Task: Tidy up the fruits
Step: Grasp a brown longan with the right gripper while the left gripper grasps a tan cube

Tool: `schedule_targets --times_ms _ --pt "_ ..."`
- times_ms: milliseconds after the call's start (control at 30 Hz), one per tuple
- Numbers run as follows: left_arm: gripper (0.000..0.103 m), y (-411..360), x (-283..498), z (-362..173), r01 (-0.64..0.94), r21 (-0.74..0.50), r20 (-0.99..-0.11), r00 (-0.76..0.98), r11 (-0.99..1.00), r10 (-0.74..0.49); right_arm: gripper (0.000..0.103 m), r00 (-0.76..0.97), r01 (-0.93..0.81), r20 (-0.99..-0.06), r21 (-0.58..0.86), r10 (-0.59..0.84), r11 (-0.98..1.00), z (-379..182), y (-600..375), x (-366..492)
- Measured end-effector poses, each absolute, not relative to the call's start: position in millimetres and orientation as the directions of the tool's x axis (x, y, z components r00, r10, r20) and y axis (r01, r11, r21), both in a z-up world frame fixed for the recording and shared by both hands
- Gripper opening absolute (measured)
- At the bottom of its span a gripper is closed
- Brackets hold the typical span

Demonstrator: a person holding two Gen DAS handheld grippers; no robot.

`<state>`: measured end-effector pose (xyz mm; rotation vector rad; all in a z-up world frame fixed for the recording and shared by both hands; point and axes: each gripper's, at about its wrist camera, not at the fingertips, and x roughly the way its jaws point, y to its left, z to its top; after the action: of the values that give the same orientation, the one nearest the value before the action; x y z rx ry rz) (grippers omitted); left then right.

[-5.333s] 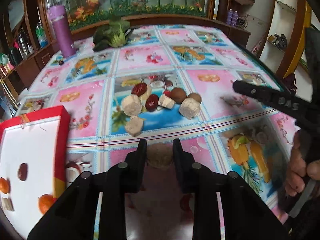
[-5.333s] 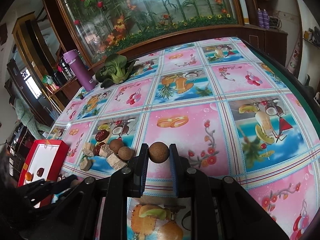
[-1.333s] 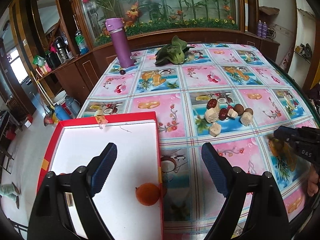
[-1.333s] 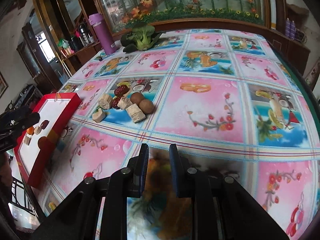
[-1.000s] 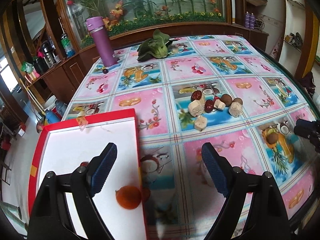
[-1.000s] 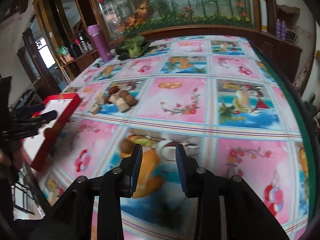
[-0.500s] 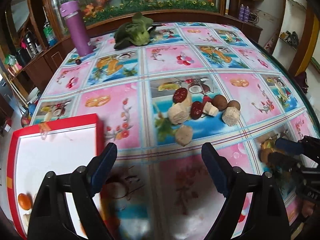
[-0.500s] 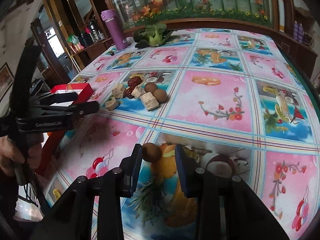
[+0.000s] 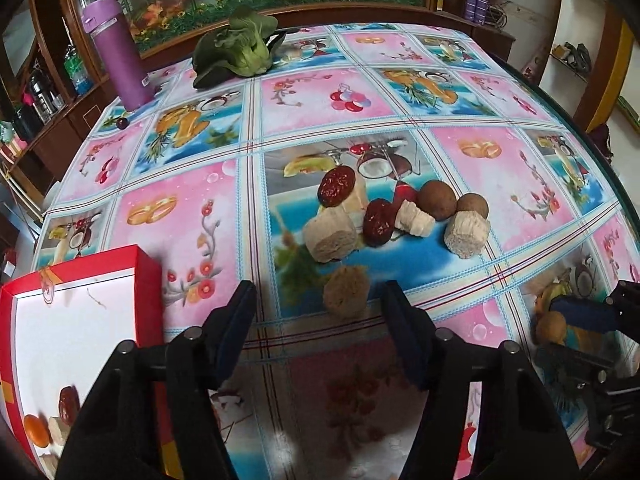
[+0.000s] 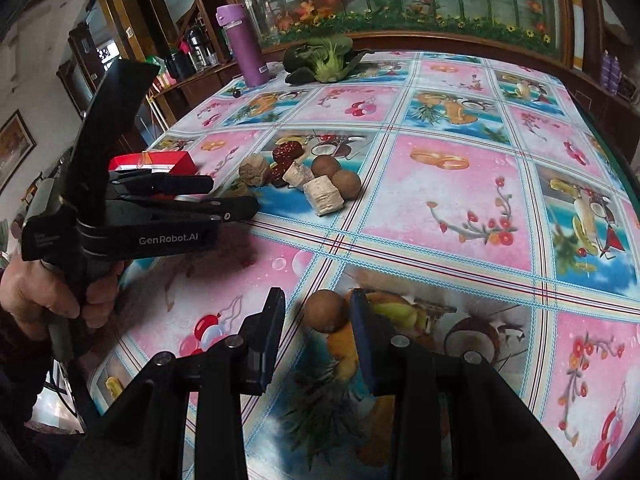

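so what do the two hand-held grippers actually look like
Both are matte black plastic. The right hand-held gripper has two flat fingers with dark blue pads and round silver bolts at the joints. The left hand-held gripper is built the same; its side reads "GenRobot.AI" in pale letters, above a black pistol-style handle.

Desk [image 9: 192, 216] cover: pink and blue squares printed with fruit and flowers. Box [image 9: 148, 280]: red rim, white inside. Bottle [image 9: 116, 52]: purple. Leafy vegetable [image 9: 236, 54]: dark green. Dates [image 9: 337, 186]: dark red. Round fruits [image 9: 438, 200]: brown. Cut pieces [image 9: 330, 234]: pale beige. Hand-held gripper [image 10: 316, 322]: black.
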<state>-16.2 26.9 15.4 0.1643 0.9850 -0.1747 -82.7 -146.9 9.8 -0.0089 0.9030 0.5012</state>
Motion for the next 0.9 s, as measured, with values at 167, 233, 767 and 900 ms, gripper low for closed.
schedule_targets --times_ms 167,233,767,900 --pt "0.046 25 -13 15 0.246 0.008 -0.842 0.524 0.969 -0.126 0.020 0.516 -0.399 -0.768 0.177 0.380 0.900 7 -144 -80" --pt "0.043 24 -13 15 0.254 0.000 -0.841 0.523 0.967 -0.137 0.020 0.518 -0.396 -0.768 0.175 0.377 0.901 7 -144 -81" --pt "0.024 23 -23 17 0.252 -0.035 -0.831 0.530 0.967 -0.168 0.019 0.521 -0.382 -0.756 0.208 0.396 0.901 7 -146 -79" --pt "0.024 27 -30 20 0.240 -0.050 -0.824 0.538 0.970 -0.176 0.019 0.536 -0.387 -0.740 0.212 0.405 0.898 11 -144 -82"
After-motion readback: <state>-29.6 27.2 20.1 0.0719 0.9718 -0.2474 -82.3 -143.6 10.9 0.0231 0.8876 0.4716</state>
